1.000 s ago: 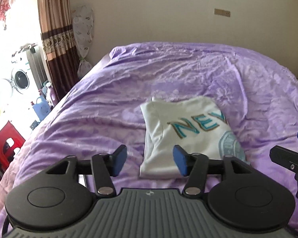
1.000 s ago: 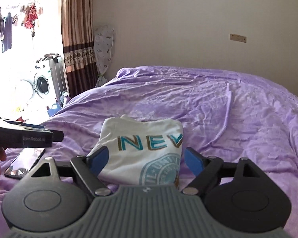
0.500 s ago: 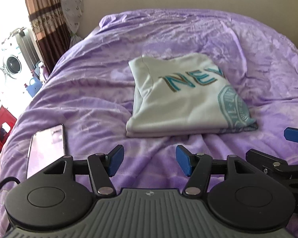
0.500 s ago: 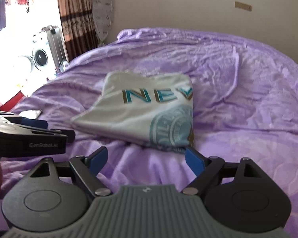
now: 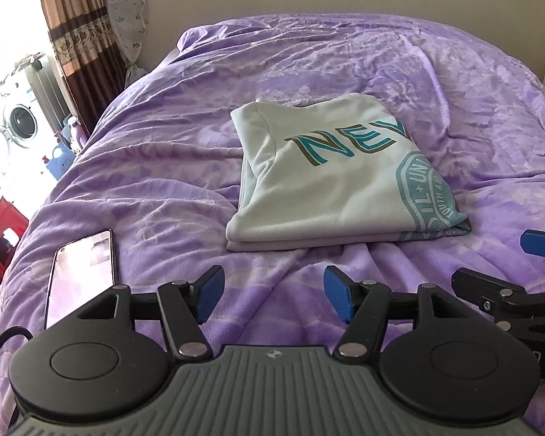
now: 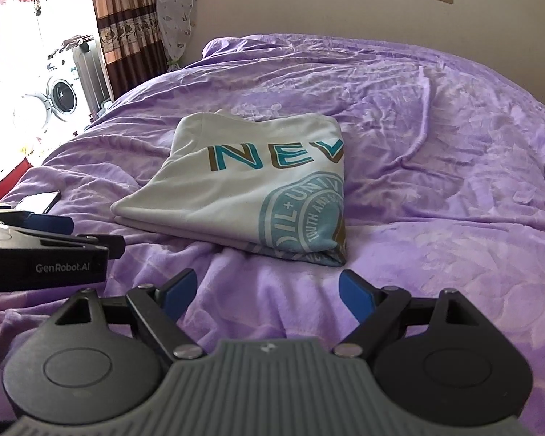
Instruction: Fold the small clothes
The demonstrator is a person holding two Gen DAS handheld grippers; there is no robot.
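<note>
Left tongs [image 5: 270, 296] are opening, right tongs [image 6: 267, 294] spread, both empty. My shirt [image 5: 330, 178] lies just above them mid-frame, near hem running left-right, about equally near both.

Daylight, strong, from window [image 5: 3, 83] at left in both views; that area blown out, washer [image 6: 60, 96] half lost in glare. Rest of room evenly lit, no dimness. Bed [image 5: 345, 61] cover shows soft sheen on wrinkles, gentle shadows in creases. Shirt [image 5: 330, 178] sharp, print legible; thin shadow under its near edge. Phone [image 5: 80, 272] screen reflects light, washed pale. Fisheye: wall and bed edges bow, corners vignette dark. No motion blur. Near gripper bodies slightly soft, matte, w/ small highlights on rivets.
</note>
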